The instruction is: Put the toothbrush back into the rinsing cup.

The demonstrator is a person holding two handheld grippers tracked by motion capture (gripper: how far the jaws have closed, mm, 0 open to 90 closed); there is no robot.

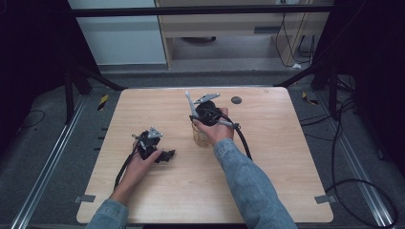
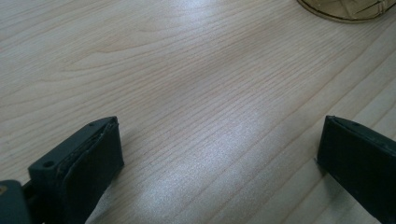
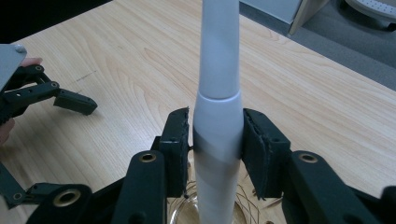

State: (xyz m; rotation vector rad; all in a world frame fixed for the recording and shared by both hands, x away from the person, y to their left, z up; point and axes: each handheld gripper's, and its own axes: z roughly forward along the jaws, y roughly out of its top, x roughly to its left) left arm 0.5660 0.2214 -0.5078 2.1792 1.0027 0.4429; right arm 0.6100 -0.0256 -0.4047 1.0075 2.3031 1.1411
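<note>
My right gripper [image 3: 215, 149] clamps a white utensil handle [image 3: 218, 88] upright over the glass cup [image 1: 201, 137], just past table centre. At eight o'clock from it, my left gripper [image 2: 219, 154] rests on the wooden table [image 1: 267, 157], jaws wide apart, holding nothing.

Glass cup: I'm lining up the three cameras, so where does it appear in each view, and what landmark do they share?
High view: glass cup mid-table, beneath the right hand.
Left gripper view: its base at the top right edge.
Right gripper view: its rim at the bottom, below the right gripper clamping the white handle.
Shared landmark: the wooden table.
</note>
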